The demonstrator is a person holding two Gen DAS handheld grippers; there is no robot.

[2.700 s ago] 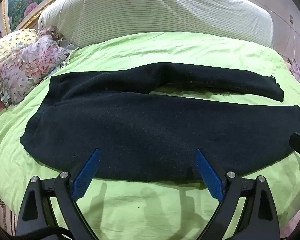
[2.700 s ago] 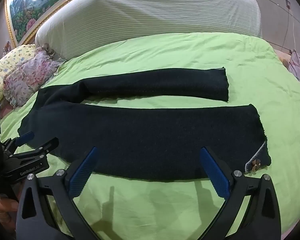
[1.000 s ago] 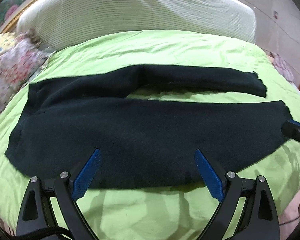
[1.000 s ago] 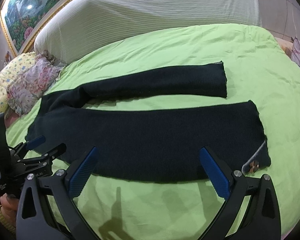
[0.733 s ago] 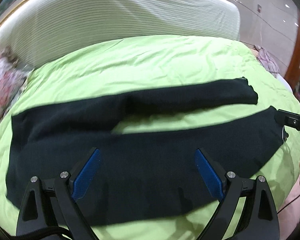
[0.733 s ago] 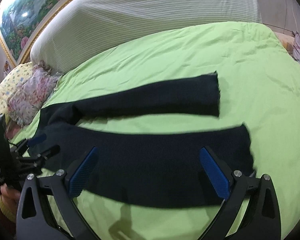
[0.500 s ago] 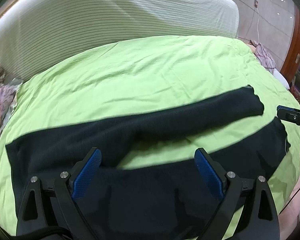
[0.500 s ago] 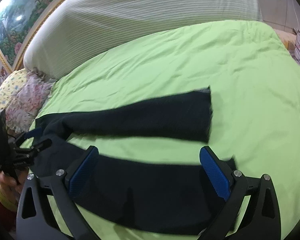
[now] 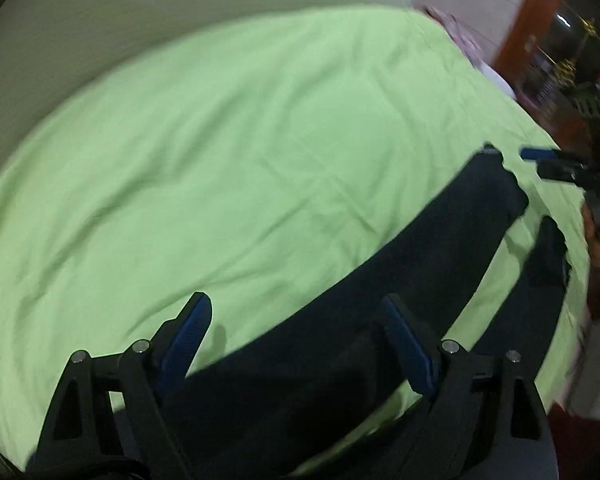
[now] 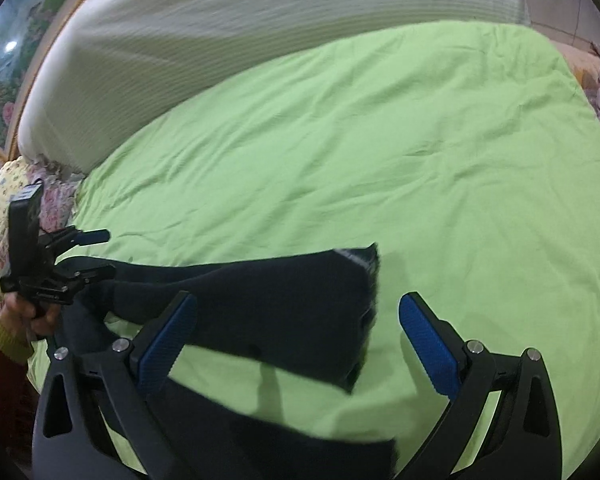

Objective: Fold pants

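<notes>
On the lime-green bedsheet (image 10: 380,128), dark fleece pants (image 10: 284,304) lie unfolded, both grippers (image 9: 300,344) (image 10: 296,336) spread, empty.

Black pants (image 10: 284,304) lie on the green bed (image 10: 380,152); the right tool (image 10: 298,332) hovers spread wide above them, left tool (image 10: 88,252) at far left

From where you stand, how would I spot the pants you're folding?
Find the big bed with the bright green sheet. Near its front edge lie the pants, spread lengthwise, legs apart. They are the only black thing on that green.
</notes>
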